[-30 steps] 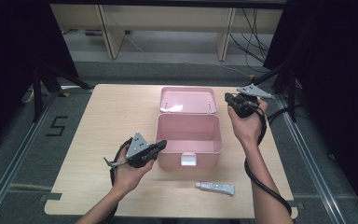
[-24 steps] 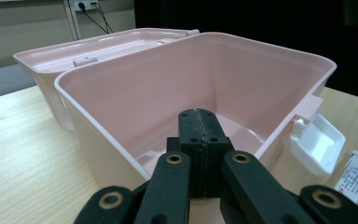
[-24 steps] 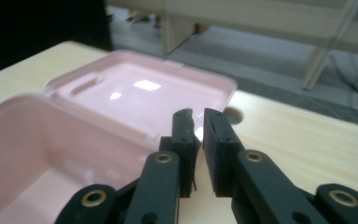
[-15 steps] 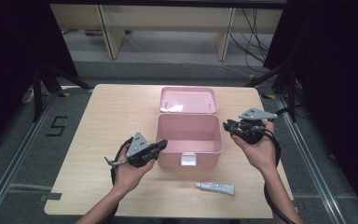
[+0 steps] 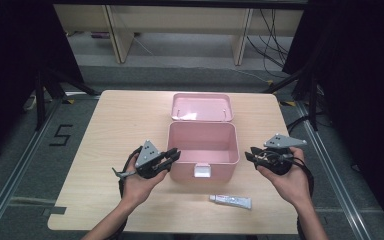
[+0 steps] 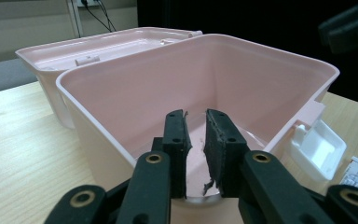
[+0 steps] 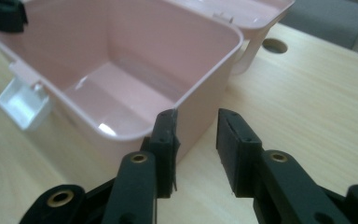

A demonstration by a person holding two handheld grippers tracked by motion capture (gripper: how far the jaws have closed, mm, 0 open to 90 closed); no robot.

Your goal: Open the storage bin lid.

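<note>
Open pink box point(image 5: 203, 145) mid-desk, flanked by two hand-held grippers.
Left gripper point(image 5: 172, 155) at box's left wall, jaws just parting, nothing between; right gripper point(image 5: 250, 153) near right wall, jaws just opening, empty; small tube point(image 5: 230, 201) by desk's near edge.

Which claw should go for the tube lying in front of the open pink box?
Probably the right claw: the tube lies toward the right hand's side of the pink box, and its jaws stand apart with nothing between them. The left claw sits at the box's left wall.
</note>
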